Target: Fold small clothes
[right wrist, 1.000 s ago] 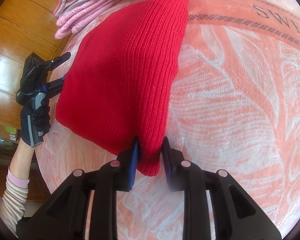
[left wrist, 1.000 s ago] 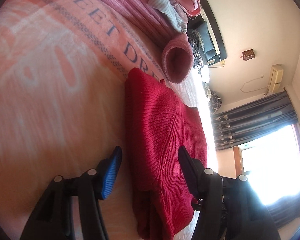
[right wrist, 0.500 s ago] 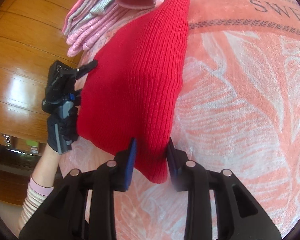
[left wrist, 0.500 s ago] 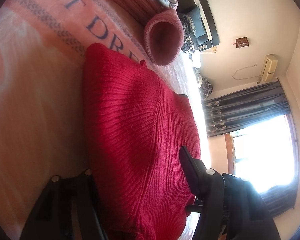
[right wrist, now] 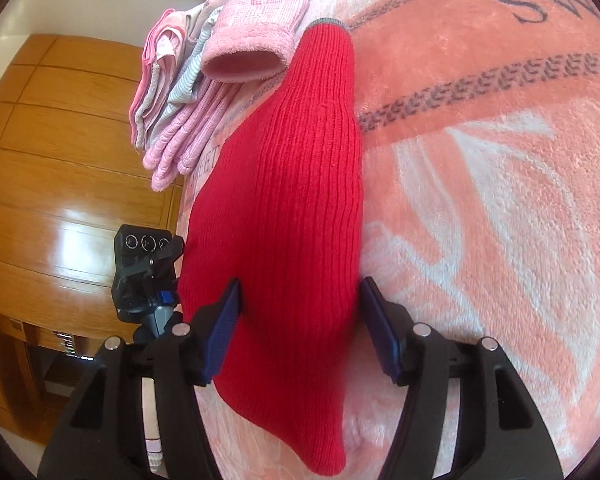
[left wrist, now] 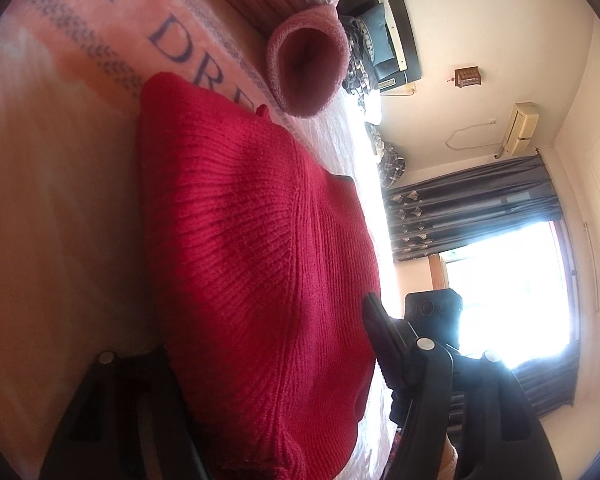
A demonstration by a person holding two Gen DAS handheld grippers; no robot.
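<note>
Peach blanket (right wrist: 480,200) covers the bed under my red knit garment (right wrist: 292,208), which lies folded near its left edge. My right gripper (right wrist: 298,308) straddles it, fingers apart. Only the left view shows the window (left wrist: 508,280); my left gripper (left wrist: 268,344) gapes, one finger hidden beneath the knit.

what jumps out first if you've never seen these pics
A bright red knit sweater lies on a pink blanket, between the open fingers of the right hand-held gripper. Behind it sits a pile of pink clothes; the left hand-held gripper straddles the sweater's other end.
</note>
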